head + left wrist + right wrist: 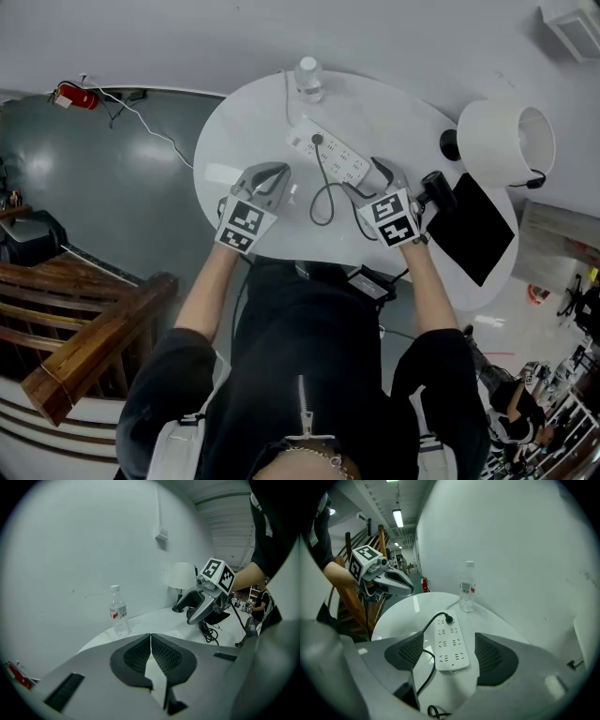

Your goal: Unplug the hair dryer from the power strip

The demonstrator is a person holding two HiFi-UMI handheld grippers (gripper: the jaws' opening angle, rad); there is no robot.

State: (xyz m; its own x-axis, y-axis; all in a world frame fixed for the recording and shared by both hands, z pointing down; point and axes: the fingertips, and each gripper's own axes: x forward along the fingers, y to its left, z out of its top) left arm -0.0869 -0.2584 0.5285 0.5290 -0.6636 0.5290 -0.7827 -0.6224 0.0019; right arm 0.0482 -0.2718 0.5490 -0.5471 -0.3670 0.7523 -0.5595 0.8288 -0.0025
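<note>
White power strip (451,641) lies on the bench (401,613), with a black plug (448,618) in its far end. The right tongs (451,656) are apart, the strip's near end between them. The left tongs (150,639) are together, empty.

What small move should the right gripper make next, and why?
Probably ease the right gripper forward along the power strip to the black plug at its far end. The jaws stand open, the strip's near end showing between them, gripping nothing, and the plug still sits in its socket.
</note>
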